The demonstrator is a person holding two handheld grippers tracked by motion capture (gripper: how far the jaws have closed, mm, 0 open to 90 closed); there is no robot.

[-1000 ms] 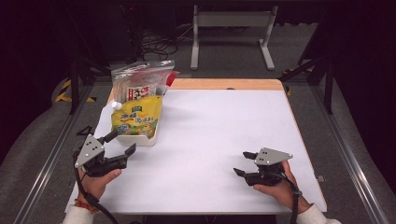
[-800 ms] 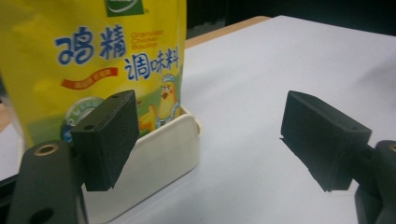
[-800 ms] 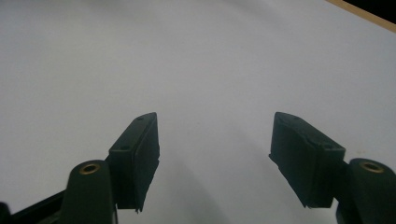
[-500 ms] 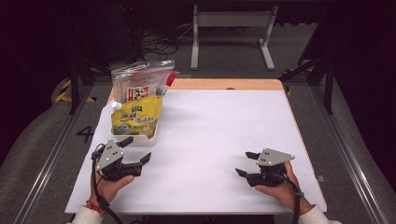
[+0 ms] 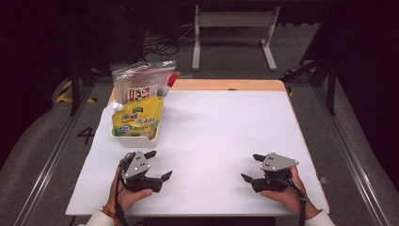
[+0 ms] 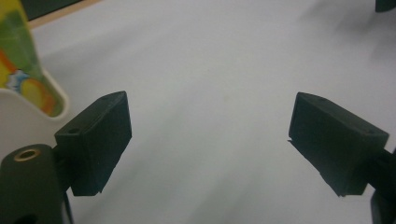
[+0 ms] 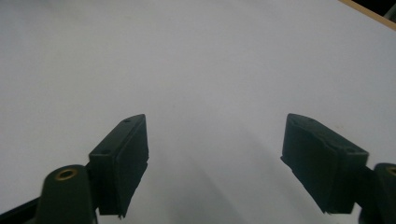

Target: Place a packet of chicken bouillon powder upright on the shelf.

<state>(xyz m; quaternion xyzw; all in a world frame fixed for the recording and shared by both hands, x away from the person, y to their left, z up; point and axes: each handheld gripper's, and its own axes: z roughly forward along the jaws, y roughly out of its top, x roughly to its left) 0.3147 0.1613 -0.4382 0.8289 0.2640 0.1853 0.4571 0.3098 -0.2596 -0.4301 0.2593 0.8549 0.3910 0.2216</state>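
My left gripper (image 5: 159, 165) rests low over the white table cover, near the front edge and just below the white bin (image 5: 134, 140). Its jaws have just been opening and stand wide apart with nothing between them (image 6: 208, 140). A yellow spouted pouch (image 5: 137, 118) leans in the bin, and its edge shows at the left of the left gripper view (image 6: 23, 70). My right gripper (image 5: 250, 167) sits at the front right, pointing left. Its jaws have also just been opening, with only bare white surface between them (image 7: 215, 154).
A clear plastic bag of packets (image 5: 141, 84) stands behind the pouch at the table's far left. The wooden table edge (image 5: 226, 84) shows at the back. A metal rail (image 5: 51, 155) runs along the left side, and cables lie on the floor beyond.
My left gripper has slid right and a little toward the front edge, away from the bin's left side. The right gripper stayed in place. Both pairs of jaws stand slightly wider.
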